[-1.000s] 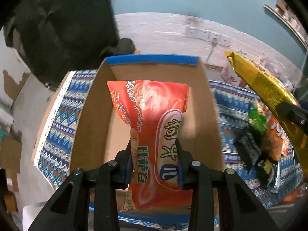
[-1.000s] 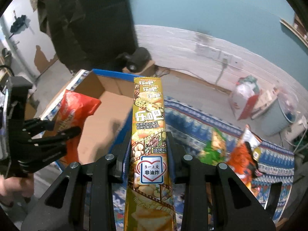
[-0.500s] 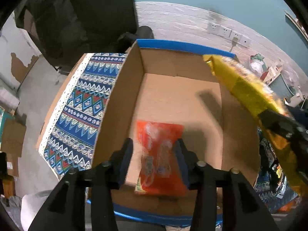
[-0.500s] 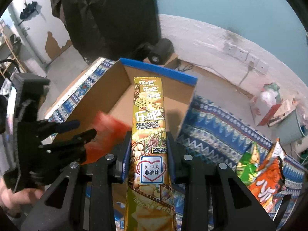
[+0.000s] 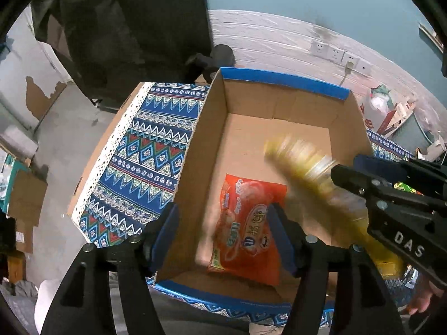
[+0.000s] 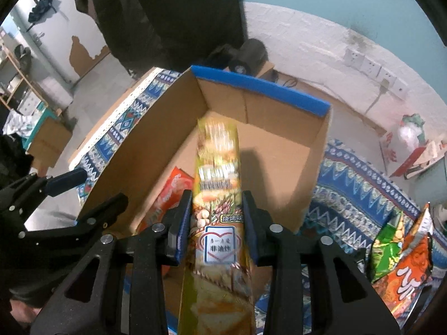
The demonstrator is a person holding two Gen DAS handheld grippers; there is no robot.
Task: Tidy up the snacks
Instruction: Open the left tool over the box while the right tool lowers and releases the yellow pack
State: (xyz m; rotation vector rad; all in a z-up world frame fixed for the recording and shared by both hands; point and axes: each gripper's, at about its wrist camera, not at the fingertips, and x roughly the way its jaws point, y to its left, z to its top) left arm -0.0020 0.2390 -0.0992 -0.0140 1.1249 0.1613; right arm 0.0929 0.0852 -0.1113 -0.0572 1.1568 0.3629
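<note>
An open cardboard box (image 5: 279, 81) with blue rims stands on a patterned cloth. A red snack bag (image 5: 245, 223) lies flat on the box floor, free of any grip. Over it hangs my left gripper (image 5: 220, 212), jaws opening wide, nothing between the pads. In the right wrist view the red bag (image 6: 170, 192) peeks out beside a long yellow snack pack (image 6: 219, 184). My right gripper (image 6: 218, 217) holds that pack over the box, tip pointing down and blurred. Its jaws are opening, and the pads still touch the pack. The left wrist view shows the yellow pack (image 5: 301, 162) entering from the right.
The blue patterned cloth (image 5: 145, 153) covers the table around the box (image 6: 259, 89). Loose snack bags, one green (image 6: 391, 240) and one orange (image 6: 410, 273), lie on the cloth to the right. A dark hanging cover and a black object stand behind the box.
My left gripper let go of the red bag, which dropped onto the box floor, and its jaws spread. My right gripper brought the yellow pack left and down over the box.
</note>
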